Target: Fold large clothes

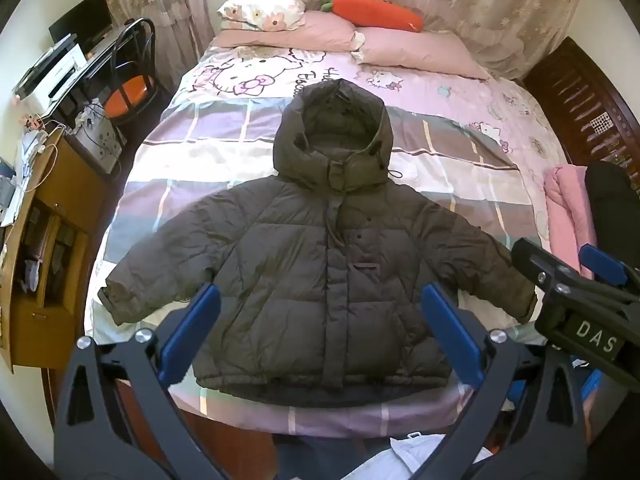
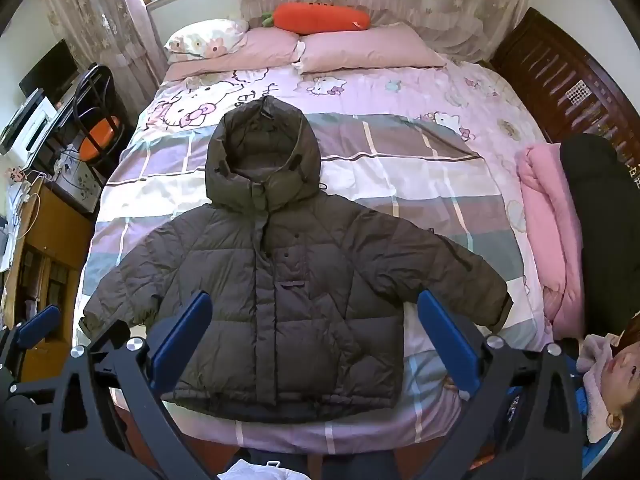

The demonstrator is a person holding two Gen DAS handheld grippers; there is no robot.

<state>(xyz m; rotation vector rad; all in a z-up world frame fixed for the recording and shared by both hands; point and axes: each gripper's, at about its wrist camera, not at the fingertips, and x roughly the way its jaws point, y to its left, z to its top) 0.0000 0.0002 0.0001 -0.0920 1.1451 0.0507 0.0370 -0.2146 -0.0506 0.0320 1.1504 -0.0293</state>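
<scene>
A: Jacket [image 1: 320,280] first. Dark olive-brown puffer, quilted in puffy panels, faintly shiny shell, lying front-up and spread flat on the bed [image 1: 440,152], hood [image 1: 332,128] pointing toward the pillows, both sleeves angling out and down.

B: Closure?

A: Placket running down the middle, a couple of dark snaps showing, small flap on the chest. Drawcord is trailing off the hood's side.

B: Grippers?

A: Left gripper [image 1: 320,336] is hovering above the hem, blue flat pads [image 1: 192,336] splayed wide, gripping nothing. Right gripper [image 2: 316,340] is doing the same, pads [image 2: 448,344] wide apart, nothing between them.

B: Hidden bits?

A: Fingers are covering parts of the lower jacket in both views. Hem is sitting close to the bed's near edge.

B: Surroundings?

A: Checked lilac-grey-white duvet with cartoon cat print, pink pillows [image 2: 360,50], plush carrot [image 2: 320,18] against lace curtains. Rolled pink blanket [image 2: 548,232] and something black beside it at the right edge, cut off. A person's face [image 2: 620,372] is peeking in at the right wrist view's corner. Pale cloth at the bottom is too cropped to identify. Cluttered desk and an orange-seated chair [image 1: 128,92] are on the left.
</scene>
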